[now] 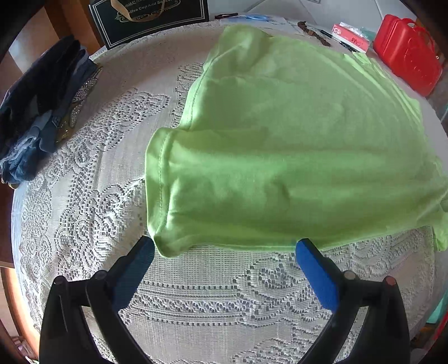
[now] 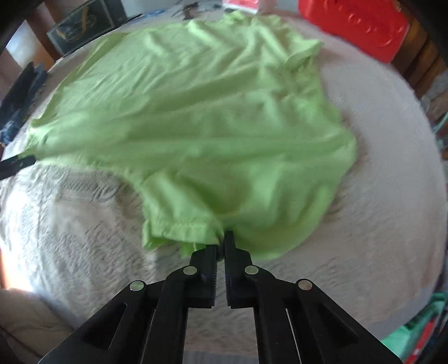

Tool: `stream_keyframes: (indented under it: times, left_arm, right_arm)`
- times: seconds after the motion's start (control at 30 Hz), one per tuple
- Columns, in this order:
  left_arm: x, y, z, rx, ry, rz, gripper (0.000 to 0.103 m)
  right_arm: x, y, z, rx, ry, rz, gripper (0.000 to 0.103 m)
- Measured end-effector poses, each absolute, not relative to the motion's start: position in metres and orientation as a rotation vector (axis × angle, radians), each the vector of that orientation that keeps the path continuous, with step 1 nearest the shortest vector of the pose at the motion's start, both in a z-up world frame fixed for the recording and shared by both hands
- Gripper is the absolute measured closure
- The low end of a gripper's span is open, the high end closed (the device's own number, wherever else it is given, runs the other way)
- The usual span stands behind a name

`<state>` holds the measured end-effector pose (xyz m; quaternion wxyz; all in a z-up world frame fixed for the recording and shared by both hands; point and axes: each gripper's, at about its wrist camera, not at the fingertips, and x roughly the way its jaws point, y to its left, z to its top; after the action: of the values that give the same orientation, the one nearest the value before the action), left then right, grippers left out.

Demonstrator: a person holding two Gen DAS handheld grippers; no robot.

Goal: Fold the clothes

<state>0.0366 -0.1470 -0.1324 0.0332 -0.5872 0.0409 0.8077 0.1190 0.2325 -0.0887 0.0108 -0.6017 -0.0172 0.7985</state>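
I see a lime-green cotton T-shirt spread over the white lace tablecloth that covers the surface, and I place everything else against that shirt. My left gripper hovers at the shirt's near edge with its blue-padded jaws wide apart, gripping nothing; the left pad sits just beside the stitched sleeve cuff, the right pad just at the near hem line, neither clearly touching cloth.

In the right wrist view the picture is smeared by motion. My right gripper has its black jaws closed on a bunched corner of the shirt near a stitched hem, and the fabric gathers into folds that run from that pinch point across the body of the garment.

Left of the shirt lies a heap of dark blue denim clothing at the tablecloth's edge. Beyond the shirt stands a black printed gift box. To the shirt's far right sits a red plastic carry case, with a red-and-white tissue pack just beside it.
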Motion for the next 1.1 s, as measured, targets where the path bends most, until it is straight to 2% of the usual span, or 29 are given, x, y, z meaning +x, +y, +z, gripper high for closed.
stream_keyframes:
  times: [0.03, 0.07, 0.13, 0.27, 0.47, 0.67, 0.7, 0.73, 0.77, 0.87, 0.9, 0.97, 1.03, 1.07, 1.1]
  left_arm:
    - [0.036, -0.148, -0.135, -1.816, 0.124, 2.482, 0.0]
    - [0.036, -0.148, -0.136, -1.823, 0.113, 2.48, 0.0]
    - [0.034, -0.151, -0.139, -1.836, 0.085, 2.478, 0.0]
    - [0.032, -0.152, -0.138, -1.839, 0.069, 2.493, 0.0]
    - [0.033, -0.15, -0.123, -1.767, 0.05, 2.531, 0.0]
    - [0.038, -0.139, -0.127, -1.74, 0.143, 2.523, 0.0]
    - [0.042, -0.138, -0.129, -1.742, 0.166, 2.526, 0.0]
    - [0.044, -0.136, -0.131, -1.74, 0.189, 2.534, 0.0]
    - [0.043, -0.133, -0.136, -1.746, 0.211, 2.539, 0.0]
    - [0.042, -0.132, -0.146, -1.756, 0.205, 2.548, 0.001]
    - [0.043, -0.135, -0.147, -1.755, 0.17, 2.548, 0.001]
    - [0.038, -0.142, -0.147, -1.755, 0.096, 2.537, 0.002]
    - [0.038, -0.147, -0.147, -1.74, 0.046, 2.54, 0.007]
    - [0.039, -0.147, -0.146, -1.731, 0.052, 2.55, 0.014]
    - [0.039, -0.147, -0.144, -1.721, 0.049, 2.559, 0.028]
  right_arm:
    - [0.115, 0.239, -0.072, -1.79, -0.104, 2.494, 0.096]
    - [0.111, 0.245, -0.054, -1.684, -0.188, 2.492, 0.09]
    - [0.104, 0.255, -0.023, -1.516, -0.31, 2.478, 0.06]
    - [0.097, 0.285, -0.001, -1.464, -0.209, 2.463, 0.059]
    - [0.124, 0.311, -0.044, -1.679, 0.237, 2.504, 0.059]
    - [0.127, 0.296, -0.076, -1.762, 0.351, 2.505, 0.06]
    - [0.126, 0.296, -0.077, -1.768, 0.365, 2.508, 0.062]
    - [0.125, 0.297, -0.077, -1.772, 0.378, 2.51, 0.071]
    - [0.124, 0.297, -0.077, -1.777, 0.392, 2.513, 0.076]
    - [0.114, 0.291, -0.084, -1.784, 0.392, 2.503, 0.077]
    - [0.111, 0.289, -0.087, -1.786, 0.392, 2.499, 0.076]
    - [0.104, 0.285, -0.091, -1.791, 0.391, 2.492, 0.068]
    - [0.097, 0.281, -0.096, -1.796, 0.39, 2.484, 0.056]
    - [0.094, 0.279, -0.098, -1.798, 0.39, 2.481, 0.052]
    - [0.09, 0.277, -0.101, -1.8, 0.389, 2.477, 0.046]
